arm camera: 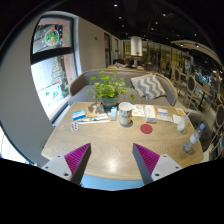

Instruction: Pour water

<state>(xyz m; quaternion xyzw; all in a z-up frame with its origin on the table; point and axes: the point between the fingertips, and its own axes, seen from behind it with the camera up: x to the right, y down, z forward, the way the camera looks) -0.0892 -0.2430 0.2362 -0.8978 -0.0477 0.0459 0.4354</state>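
wooden table [115, 150] holds a potted plant [108, 90], cup [125, 117] and red coaster [146, 128]; hand-held gripper [112, 160] spread, empty.

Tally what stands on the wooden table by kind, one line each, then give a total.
Potted plant: 1
Pale cup: 1
Red coaster: 1
Clear glass: 1
Total: 4
Papers or booklets also lie on the table, too small to count. The tongs are open, holding nothing, short of all these.
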